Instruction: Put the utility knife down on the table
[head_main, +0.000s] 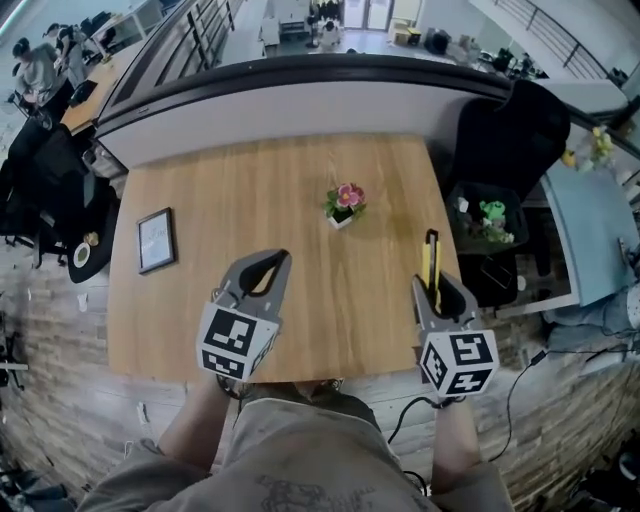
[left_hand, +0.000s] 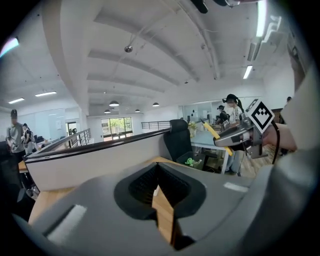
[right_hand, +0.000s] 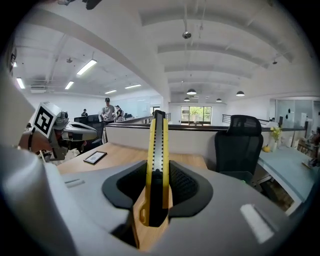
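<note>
Pinched between the pads of the right gripper (head_main: 441, 287) – the utility knife (head_main: 432, 262), long axis running straight out along the jaws toward 12 o'clock. Held over the table (head_main: 250, 190) near its right edge, about 4 o'clock. Left gripper (head_main: 268, 262) pressed together on nothing, off at 9 o'clock, well apart. Probably just a lowering straight down onto the wood.
</note>
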